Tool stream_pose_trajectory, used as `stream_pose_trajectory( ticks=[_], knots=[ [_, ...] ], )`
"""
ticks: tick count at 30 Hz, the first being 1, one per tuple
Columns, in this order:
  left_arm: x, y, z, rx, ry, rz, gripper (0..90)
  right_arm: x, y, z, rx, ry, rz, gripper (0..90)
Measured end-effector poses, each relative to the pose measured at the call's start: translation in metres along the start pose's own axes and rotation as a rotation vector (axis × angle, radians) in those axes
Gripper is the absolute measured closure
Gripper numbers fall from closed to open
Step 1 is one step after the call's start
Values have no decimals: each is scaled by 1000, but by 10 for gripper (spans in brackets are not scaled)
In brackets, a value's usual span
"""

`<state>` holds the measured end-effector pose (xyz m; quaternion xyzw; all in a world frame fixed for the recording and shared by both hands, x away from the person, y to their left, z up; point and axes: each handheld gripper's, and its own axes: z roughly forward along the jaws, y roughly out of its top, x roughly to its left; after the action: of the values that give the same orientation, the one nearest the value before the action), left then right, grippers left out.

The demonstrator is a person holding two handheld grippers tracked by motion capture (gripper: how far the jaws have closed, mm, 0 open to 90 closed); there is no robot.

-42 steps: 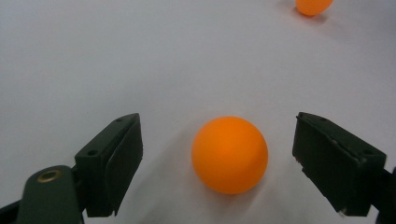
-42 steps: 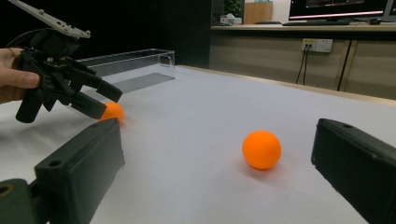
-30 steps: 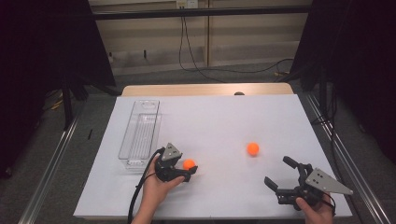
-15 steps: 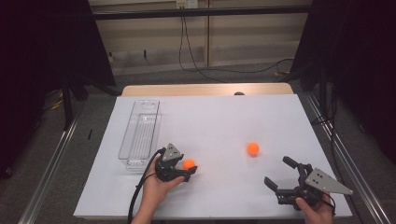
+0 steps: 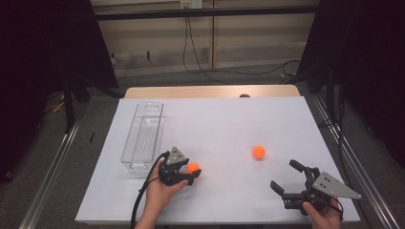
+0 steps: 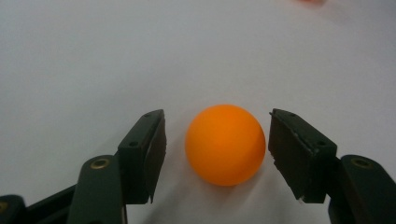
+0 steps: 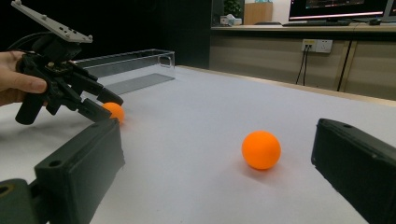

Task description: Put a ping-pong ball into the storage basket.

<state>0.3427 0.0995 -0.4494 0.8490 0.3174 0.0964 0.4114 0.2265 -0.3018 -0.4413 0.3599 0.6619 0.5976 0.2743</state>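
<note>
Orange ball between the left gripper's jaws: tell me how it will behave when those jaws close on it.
The orange ball is round and smooth, so it will probably roll away on the table if one jaw touches first. It looks small and hollow, likely light. The left gripper stands open around it with gaps both sides; a centred, gentle squeeze should hold it.

A white table top (image 5: 224,124) is noted, bordered at 12 o'clock by a wooden strip (image 5: 200,91). Beyond it, at 12 o'clock, black cables (image 5: 200,62) are seen hanging from a wall socket (image 5: 191,4) to the floor. Metal rails are observed at 9 o'clock (image 5: 52,167) and 3 o'clock (image 5: 353,157). Dark curtains (image 5: 43,47) are recorded at 10 and 2 o'clock. A lit monitor (image 7: 336,7) is seen in the right gripper view.
</note>
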Motion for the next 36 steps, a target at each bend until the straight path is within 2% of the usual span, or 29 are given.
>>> stream_pose_trajectory(
  ticks=[21, 22, 36],
  knots=[
    [0, -1, 4, 22, -9, -21, 418, 0, 0, 0, -1, 0, -2, 16],
    [0, -1, 4, 28, -4, -13, 418, 0, 0, 0, 1, 1, -2, 16],
    [-1, -2, 6, 34, -10, -21, 440, 0, 0, 0, 1, 1, -2, 16]
  ],
)
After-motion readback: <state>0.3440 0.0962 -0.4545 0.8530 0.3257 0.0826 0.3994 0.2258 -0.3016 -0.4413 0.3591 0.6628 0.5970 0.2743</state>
